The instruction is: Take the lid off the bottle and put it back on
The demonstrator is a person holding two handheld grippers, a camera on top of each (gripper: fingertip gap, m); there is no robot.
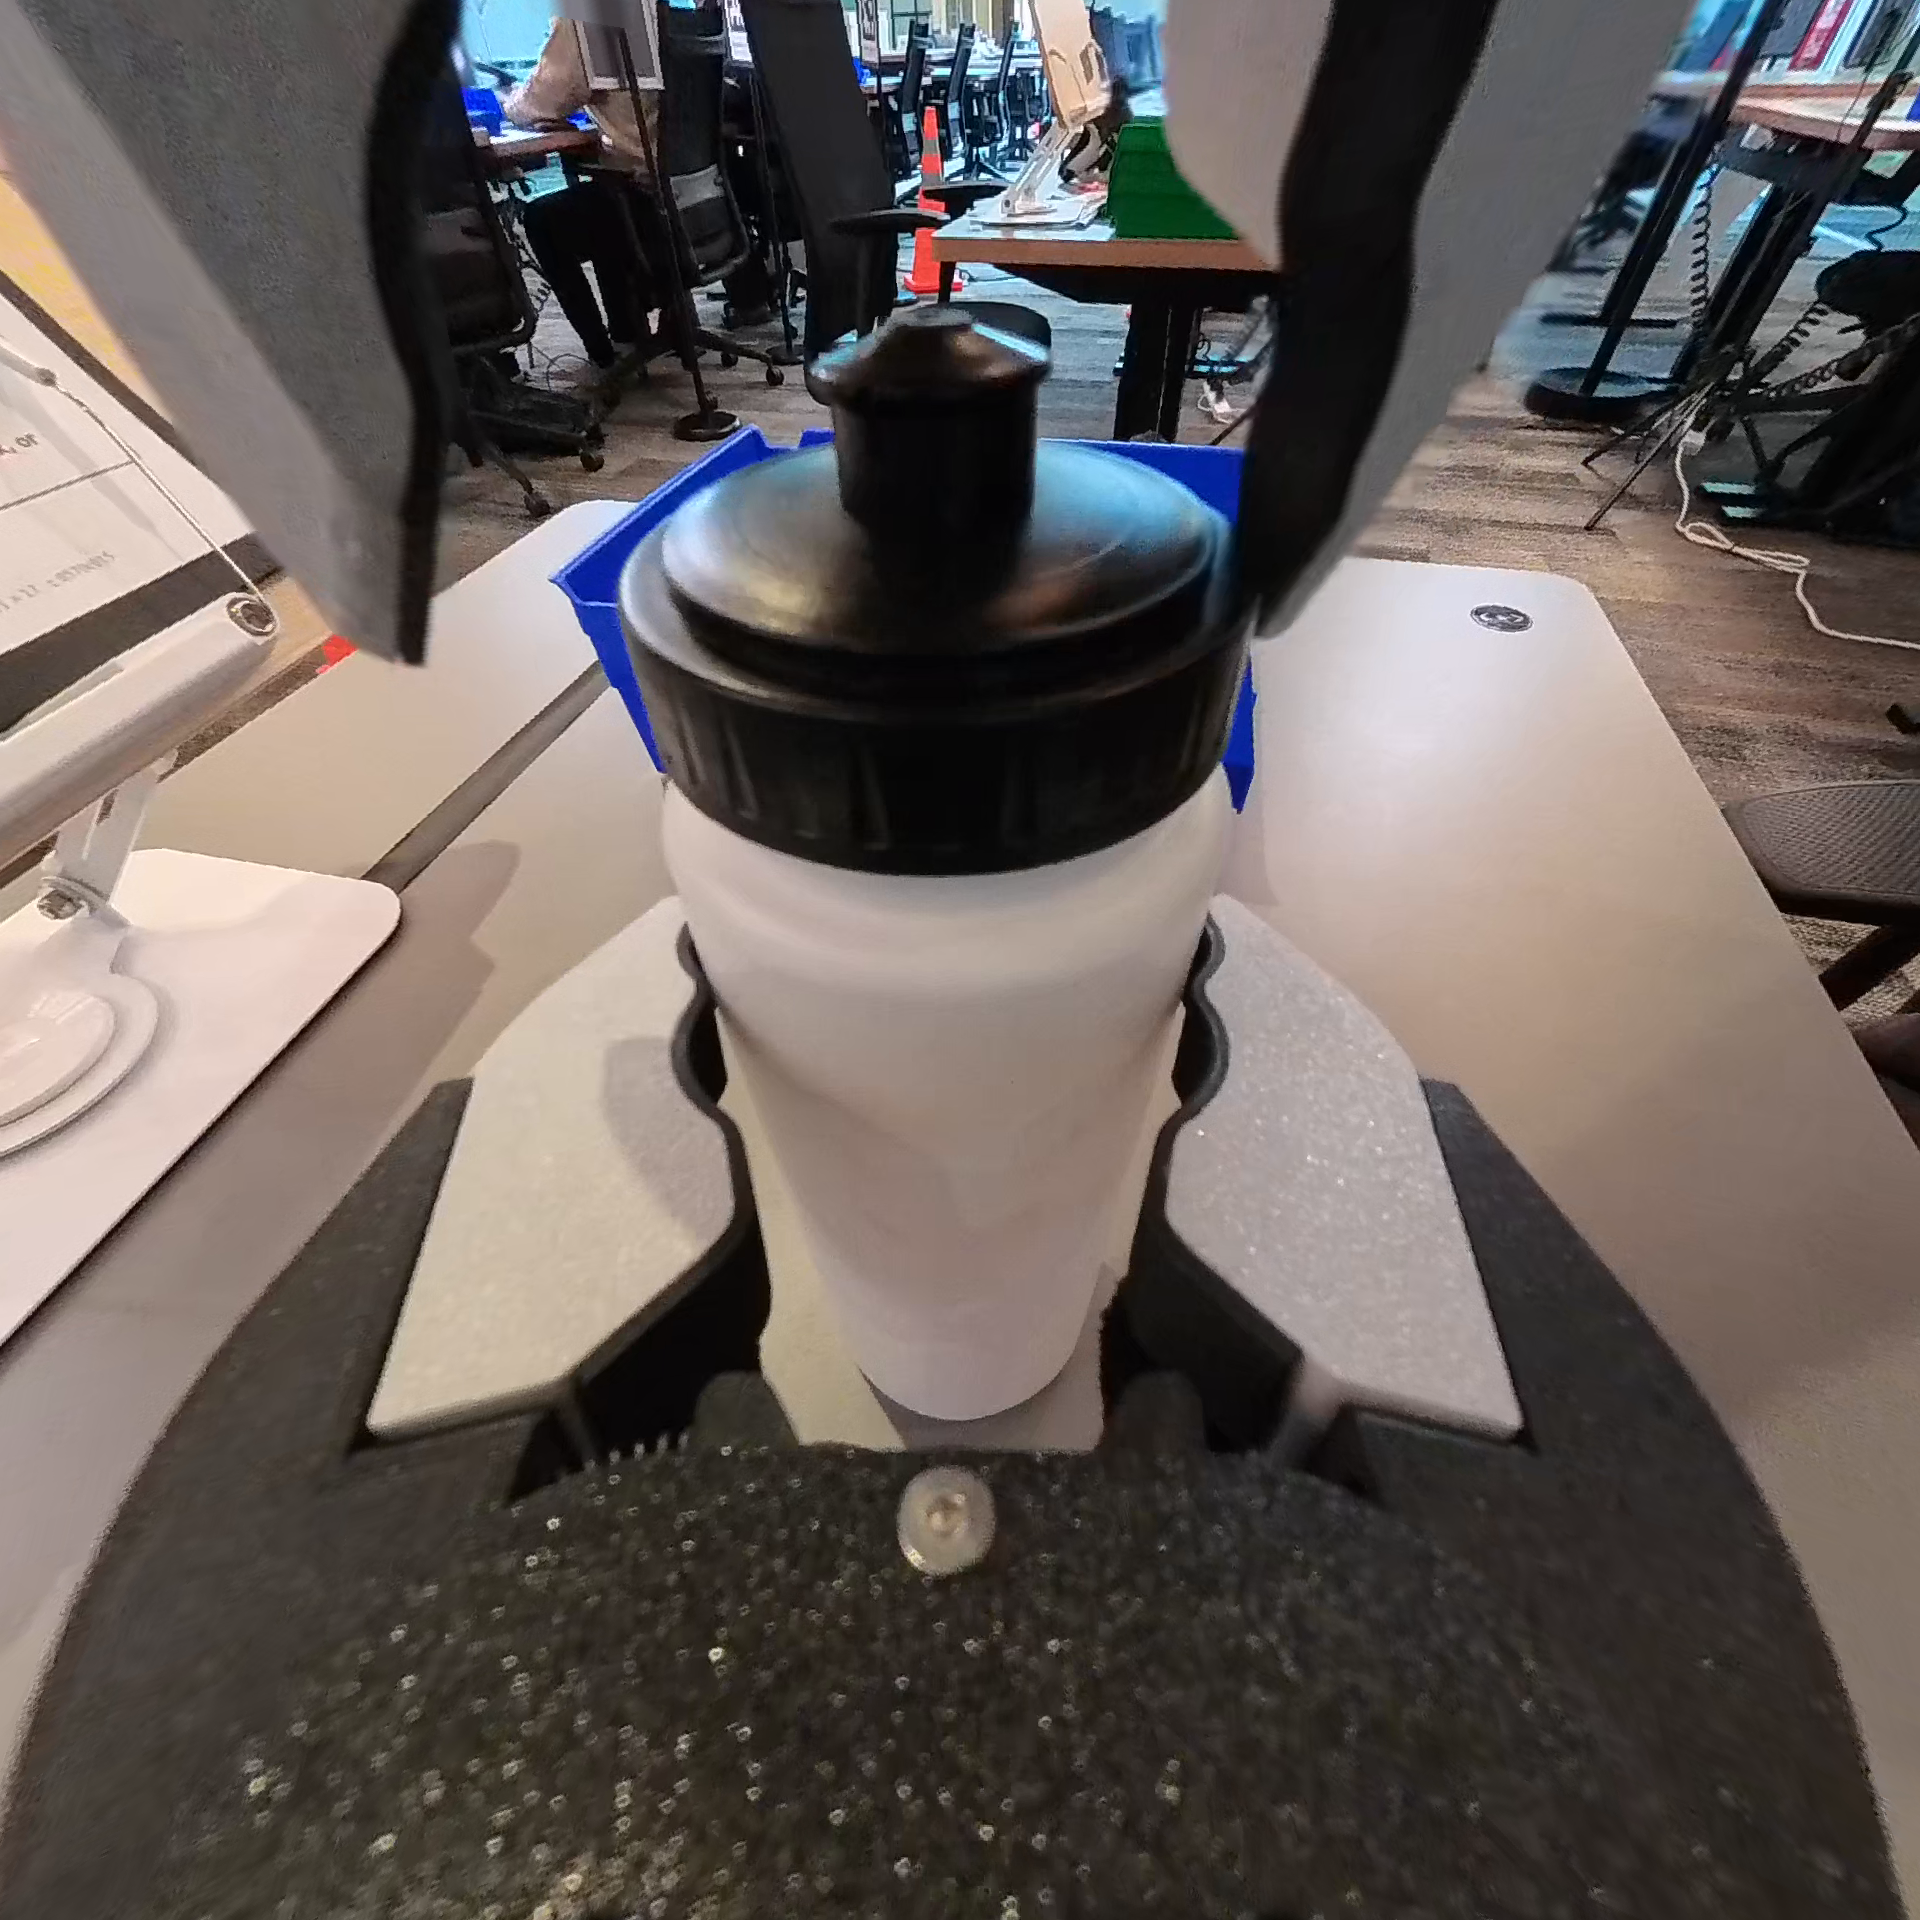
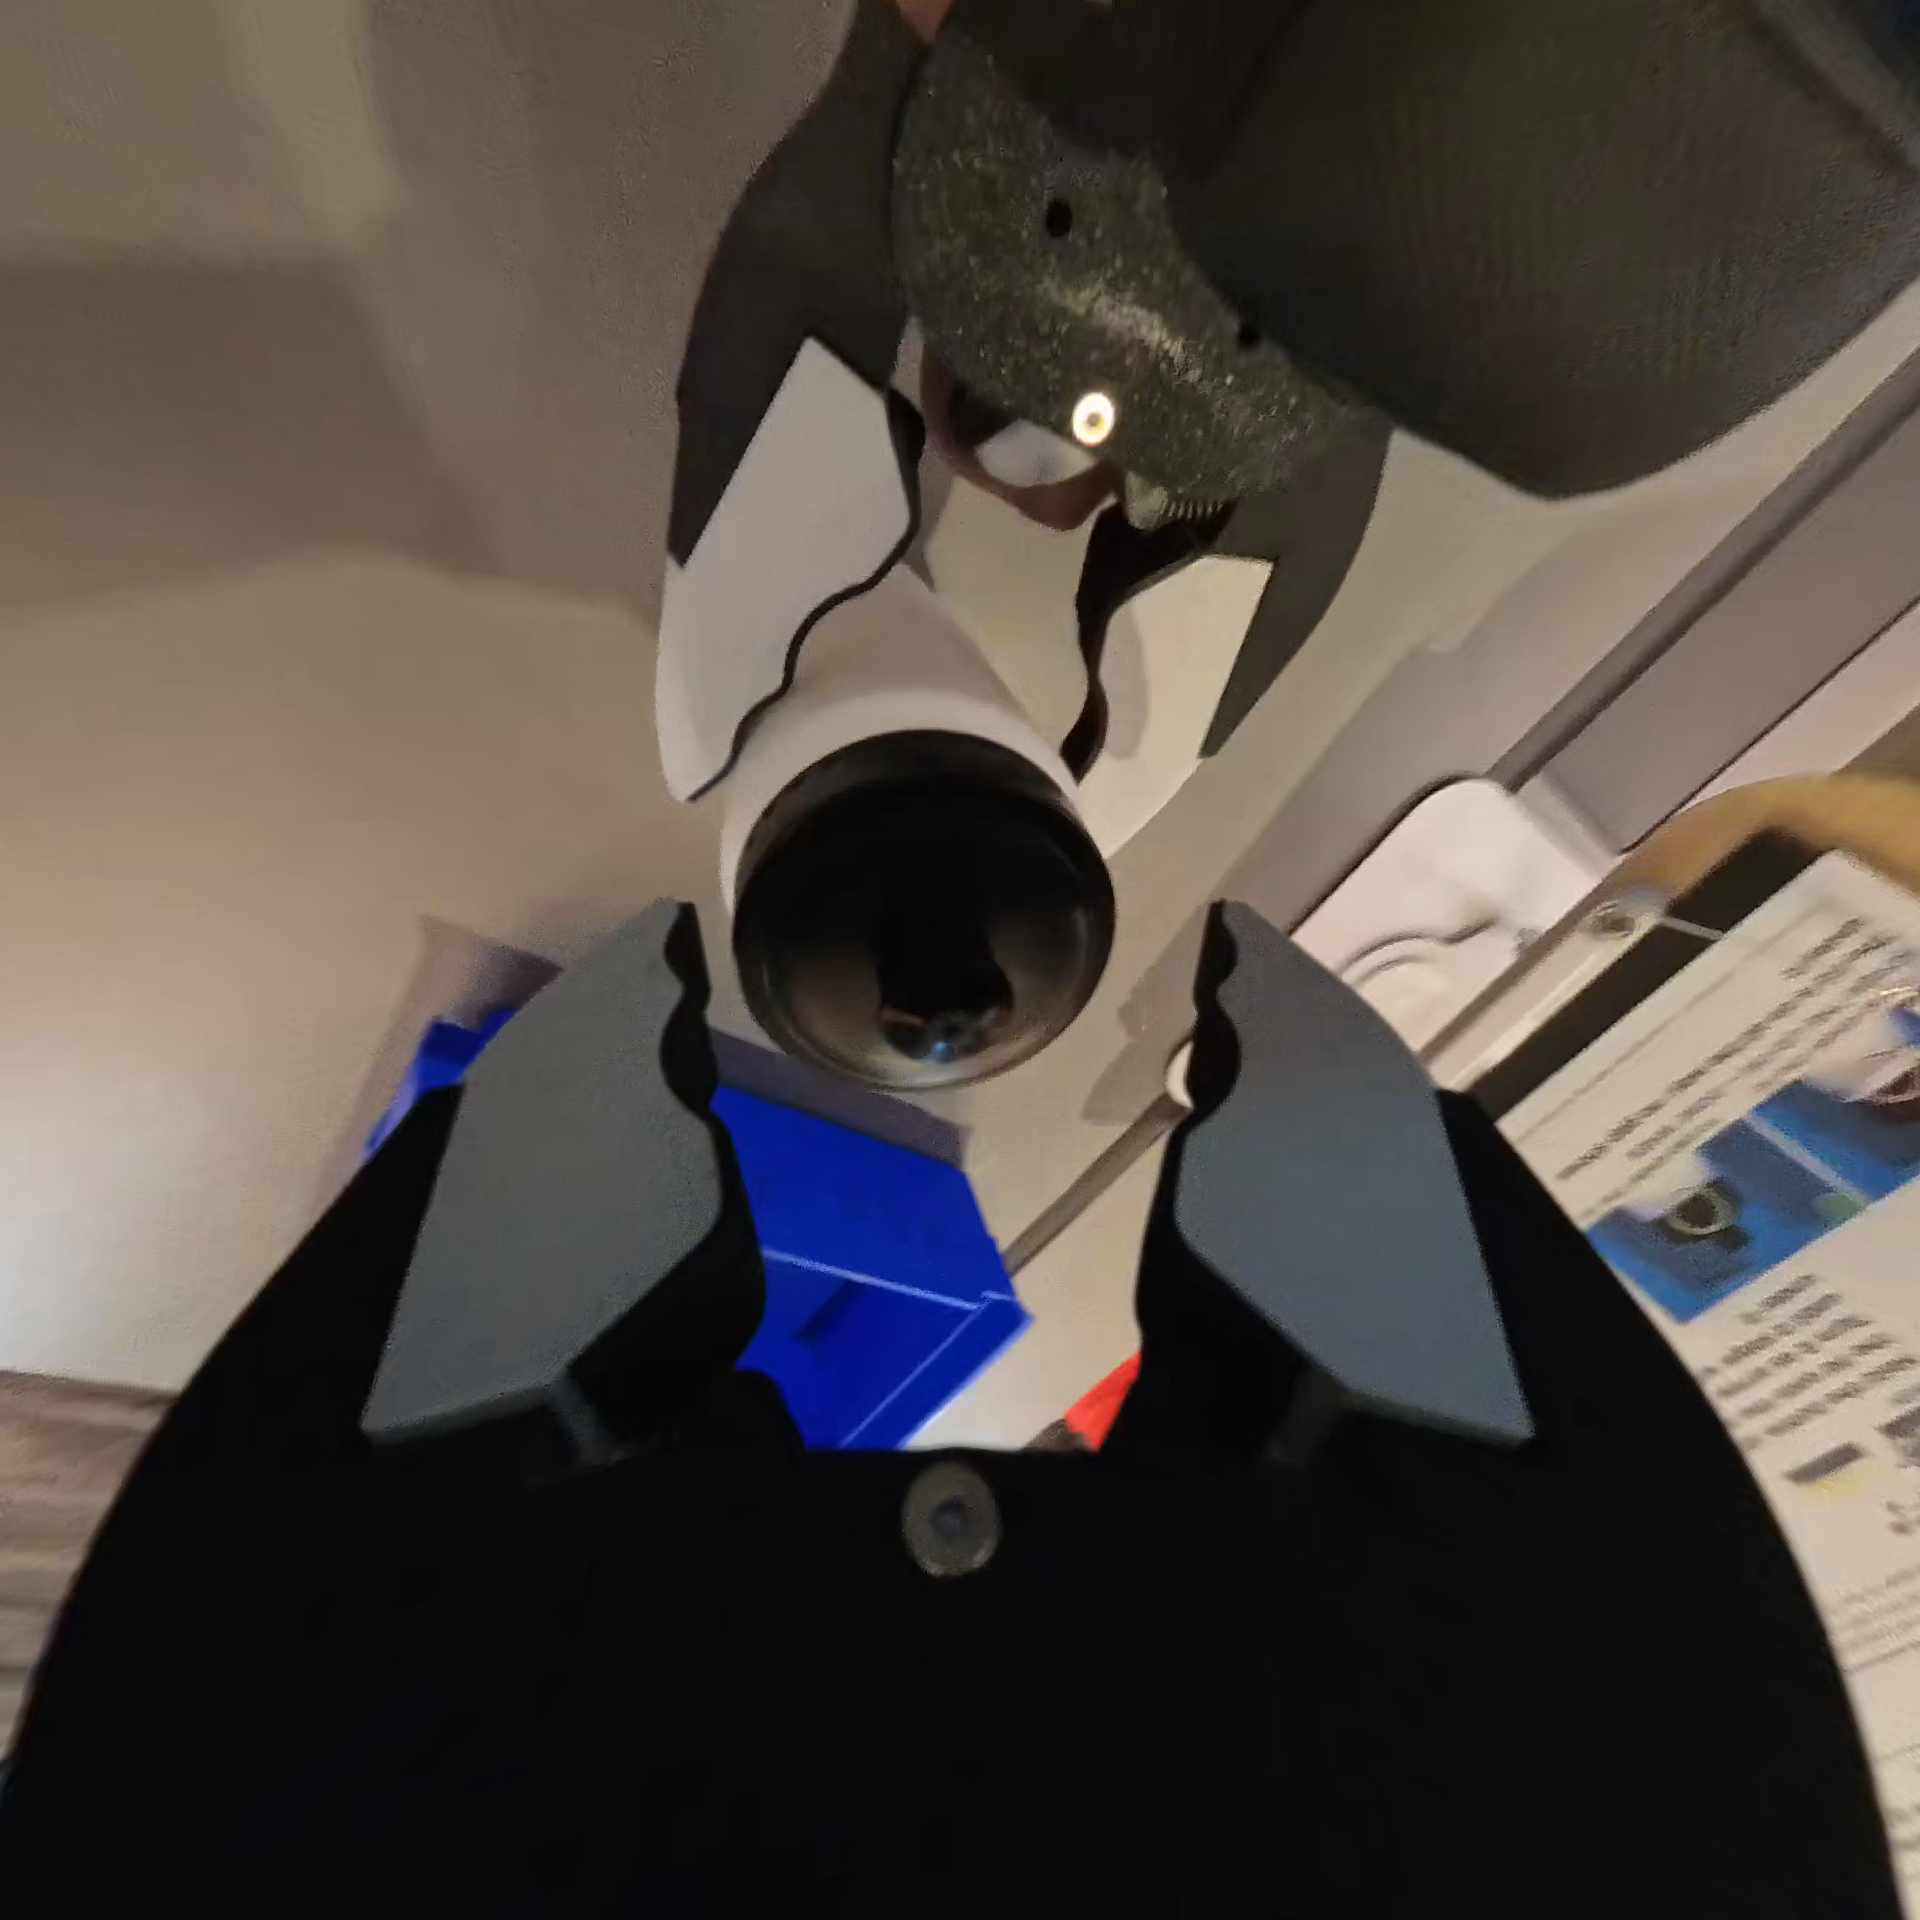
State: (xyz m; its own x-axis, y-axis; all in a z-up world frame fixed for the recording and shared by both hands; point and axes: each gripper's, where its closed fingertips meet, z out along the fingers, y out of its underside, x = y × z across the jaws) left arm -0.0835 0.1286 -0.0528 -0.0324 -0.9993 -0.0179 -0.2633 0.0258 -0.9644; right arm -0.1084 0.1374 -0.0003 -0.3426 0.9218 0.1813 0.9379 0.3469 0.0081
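The bottle (image 1: 935, 1091) was white, translucent plastic with a rounded shoulder and a body narrowing toward its base. It stood upright on the pale desk (image 1: 1455, 831). Its lid (image 1: 935, 727) was black, wide and ribbed round the skirt, with a domed top and a black pull spout (image 1: 930, 416) at the centre. The lid sat on the bottle's neck, skirt down against the shoulder.

The left tool (image 1: 945, 997) gripped the bottle's body below the shoulder, its wavy black pads (image 1: 694, 1039) pressed against the white wall on both sides; the right wrist view confirmed this grip from above.

The right tool (image 2: 945, 997) hung over the lid, pointing down at it, with its jaws spread wide. In the right wrist view its grey fingertips (image 2: 623, 1039) stood clear of the lid on either side, with desk showing in the gaps. In the left wrist view the same fingers came down from the top edge; the one on the picture's right lay close against the lid's rim, but contact could not be judged there.

A blue bin (image 1: 603, 592) stood just behind the bottle. A white stand (image 1: 187, 935) carrying a printed sheet (image 2: 1766, 1195) stood to the left on the desk. The frames were slightly motion-blurred.
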